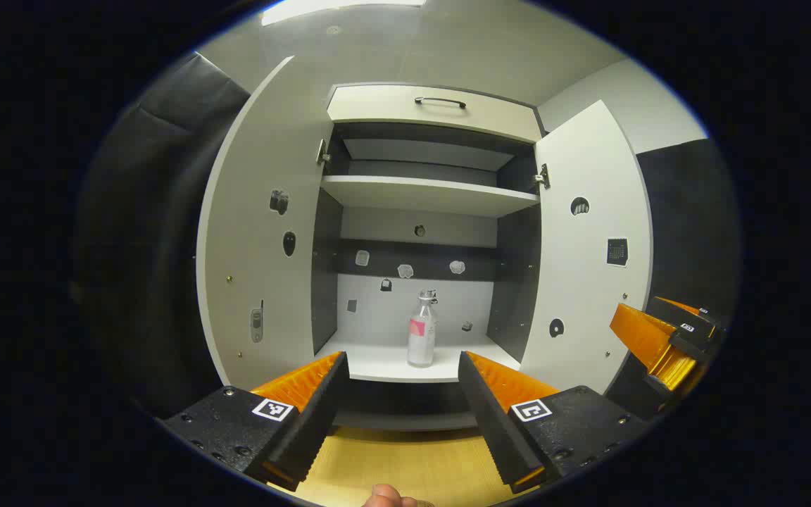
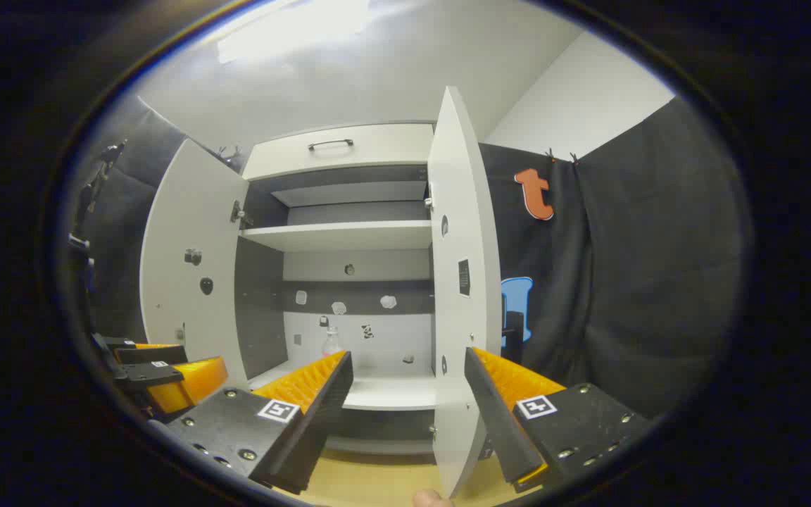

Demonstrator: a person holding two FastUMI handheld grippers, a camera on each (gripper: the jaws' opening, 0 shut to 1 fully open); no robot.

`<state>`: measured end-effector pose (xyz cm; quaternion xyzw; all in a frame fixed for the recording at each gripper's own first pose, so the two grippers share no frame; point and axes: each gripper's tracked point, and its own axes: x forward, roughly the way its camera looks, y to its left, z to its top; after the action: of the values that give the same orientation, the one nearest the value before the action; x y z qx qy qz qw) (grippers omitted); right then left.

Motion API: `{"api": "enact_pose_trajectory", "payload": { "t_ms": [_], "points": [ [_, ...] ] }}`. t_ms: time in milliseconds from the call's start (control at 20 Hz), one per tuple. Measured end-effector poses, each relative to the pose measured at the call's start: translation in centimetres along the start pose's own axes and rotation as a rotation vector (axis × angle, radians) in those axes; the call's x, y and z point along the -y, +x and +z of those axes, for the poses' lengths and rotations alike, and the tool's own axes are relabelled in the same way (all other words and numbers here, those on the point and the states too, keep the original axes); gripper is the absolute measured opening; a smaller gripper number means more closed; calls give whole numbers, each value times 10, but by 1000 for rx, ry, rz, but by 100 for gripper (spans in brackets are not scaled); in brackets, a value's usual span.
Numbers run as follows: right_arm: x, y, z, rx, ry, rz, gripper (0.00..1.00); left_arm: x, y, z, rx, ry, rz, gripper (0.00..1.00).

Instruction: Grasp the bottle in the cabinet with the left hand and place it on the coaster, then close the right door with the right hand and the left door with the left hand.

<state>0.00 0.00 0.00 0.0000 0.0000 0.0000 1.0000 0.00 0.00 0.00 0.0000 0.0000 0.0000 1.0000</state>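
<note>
While both doors hang wide: the left hand-held gripper (image 1: 400, 394) squares up to the open cabinet (image 1: 428, 105), fingers spread wide and holding nothing.
Bottle: standing upright on the lower shelf (image 1: 377, 360), dead ahead of the left hand-held gripper and well beyond its fingertips, sitting in the gap between them in the left gripper view. That's the bottle (image 1: 422, 329), clear with a pink label.
Step in hand: by my read, the reach for the bottle, and nothing of the task is done yet.
How to do it well: go straight in between the left door (image 1: 258, 232) and the right door (image 1: 585, 246), keep the fingers level and open, take the body of the bottle below the neck and close gently so it doesn't tip backward.
Right hand-held gripper: out to the right of the left one and nearer the worktop (image 1: 405, 465), also spread open and empty; in its own view it is here (image 2: 405, 401).
Left gripper view's extra: the whole bottle, cap to base.
Right gripper view's extra: the right door edge-on, just ahead between that gripper's fingers, and only the bottle's top peeking over a finger.
Coaster: I can't pick it out from here.
</note>
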Motion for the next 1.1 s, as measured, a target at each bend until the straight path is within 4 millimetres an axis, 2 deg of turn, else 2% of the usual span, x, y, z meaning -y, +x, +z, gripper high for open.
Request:
{"api": "enact_pose_trajectory", "payload": {
  "t_ms": [50,150,400,800,1000,1100],
  "points": [
    [-1,1,1,6,-2,5,94,0,-1,1,4,-1,2,93],
    [-2,3,3,14,-9,14,94,1,1,4,12,-1,3,96],
    [4,9,4,18,-22,13,94,10,6,5,22,-4,-6,96],
    [19,7,1,25,-61,-27,96,27,19,1,17,8,-43,96],
    [20,8,-1,22,-65,-28,96,29,29,-4,8,-1,-49,96],
    [20,8,-1,21,-57,-29,96,25,41,-5,8,-3,-42,96]
  ]
}}
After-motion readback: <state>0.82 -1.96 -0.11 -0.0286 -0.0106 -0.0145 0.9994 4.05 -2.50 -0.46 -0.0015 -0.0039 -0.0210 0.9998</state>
